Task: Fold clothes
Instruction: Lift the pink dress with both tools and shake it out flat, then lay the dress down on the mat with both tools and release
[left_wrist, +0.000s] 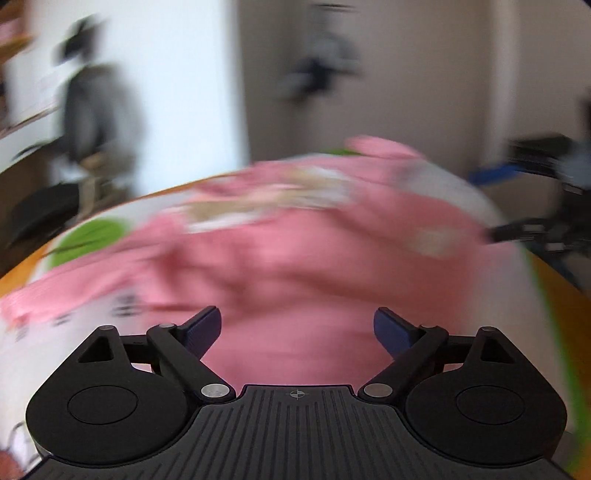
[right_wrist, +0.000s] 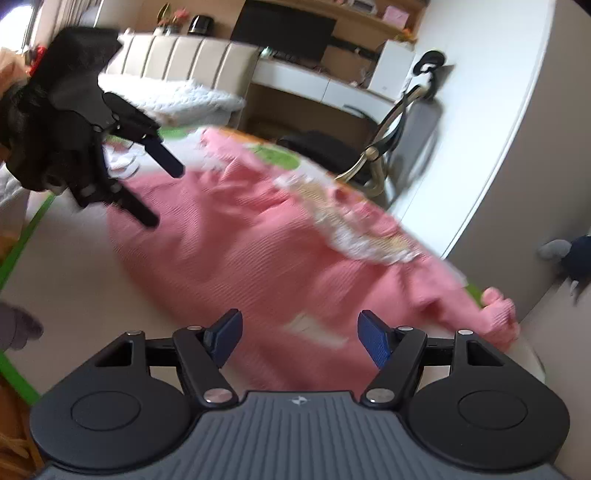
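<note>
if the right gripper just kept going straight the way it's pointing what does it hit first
Most likely the pink garment. The right gripper is open, nothing between its fingers, and the cloth fills the view right ahead of them. The frame is motion-blurred, so depth is unclear. The left gripper sits off to the side, out of that line.

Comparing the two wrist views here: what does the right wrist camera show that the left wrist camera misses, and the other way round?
Only the right wrist view shows the left gripper from outside, open and above the pink garment, plus the dark monitor and white sofa.

Only the left wrist view shows the blue object at the far right, too blurred to identify.

Both show the pink garment spread flat with its pale printed patch, and both grippers open, including the right gripper.
</note>
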